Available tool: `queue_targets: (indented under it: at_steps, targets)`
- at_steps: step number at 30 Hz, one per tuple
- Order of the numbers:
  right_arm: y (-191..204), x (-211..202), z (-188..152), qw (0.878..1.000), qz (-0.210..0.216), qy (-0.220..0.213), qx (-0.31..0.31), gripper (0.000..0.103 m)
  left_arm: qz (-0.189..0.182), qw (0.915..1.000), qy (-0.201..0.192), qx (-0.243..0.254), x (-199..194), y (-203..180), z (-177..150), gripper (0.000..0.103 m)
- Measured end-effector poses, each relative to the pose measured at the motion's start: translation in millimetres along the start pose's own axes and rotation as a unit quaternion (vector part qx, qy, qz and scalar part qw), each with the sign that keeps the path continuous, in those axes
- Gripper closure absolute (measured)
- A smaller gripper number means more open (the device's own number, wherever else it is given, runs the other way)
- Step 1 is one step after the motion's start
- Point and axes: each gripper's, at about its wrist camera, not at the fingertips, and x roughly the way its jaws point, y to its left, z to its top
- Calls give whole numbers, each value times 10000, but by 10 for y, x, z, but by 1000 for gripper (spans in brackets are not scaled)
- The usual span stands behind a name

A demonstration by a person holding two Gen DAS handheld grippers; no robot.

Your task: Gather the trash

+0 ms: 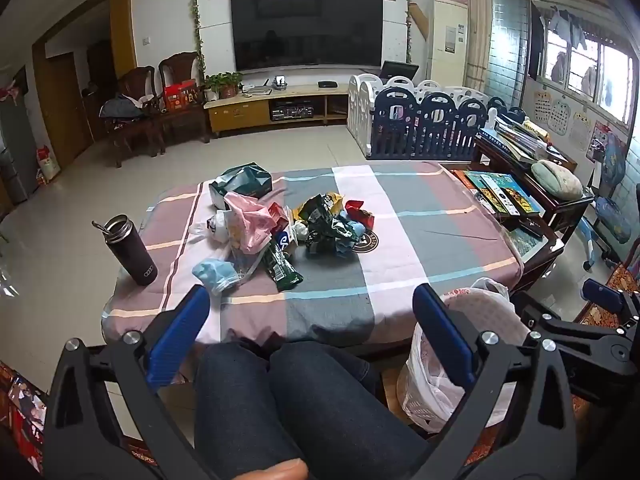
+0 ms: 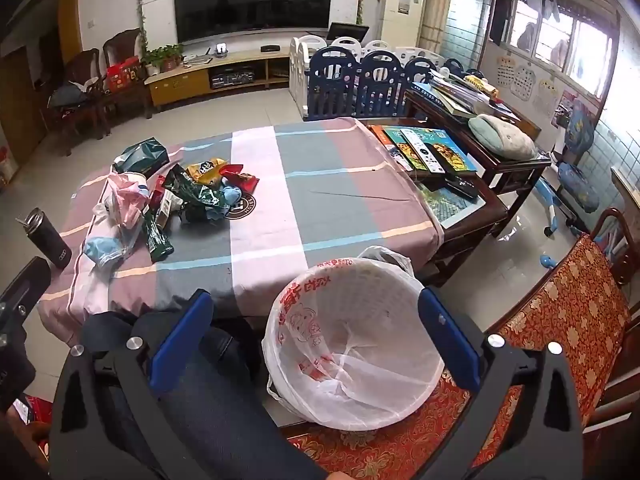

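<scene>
Hovering both grippers, left gripper [image 1: 308, 332] and right gripper [image 2: 316, 336], jaws fully spread and empty. You're keeping the lined bin [image 2: 352, 344] beside you, ready for the wrapper pile [image 1: 280, 228] on the table [image 1: 420, 240].

Daylight from the window [image 2: 560, 40], glaring white; sharp centre; edges bowed, corners dark

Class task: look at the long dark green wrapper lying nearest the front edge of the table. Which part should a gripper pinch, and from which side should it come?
Probably pinch the green wrapper across its narrow width, near the front end that lies clear of the pile, coming down from above. It lies flat and long on the tablecloth, so open jaws would span its width, not its length.
</scene>
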Motion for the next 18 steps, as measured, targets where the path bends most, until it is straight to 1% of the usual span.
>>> queue_targets:
  at_steps: [5,9,10,16,18]
  targets:
    - [-13,-24,8,9999,6,-144,-84,2,-36,10000,31,2,45,-38,12,2]
    - [-50,-69,12,9997,52,-197,-167,2,-56,10000,-51,30,16,-50,-21,2]
    - [-18,-155,15,9998,-160,-89,52,2,-55,10000,-59,27,12,-52,-27,2]
    - [-85,-175,-20,9999,-138,-98,16,2,-41,10000,-8,35,-40,-68,13,2]
    - [-29,-109,21,9998,-179,-46,-26,2,-36,10000,0,19,-51,-77,15,2]
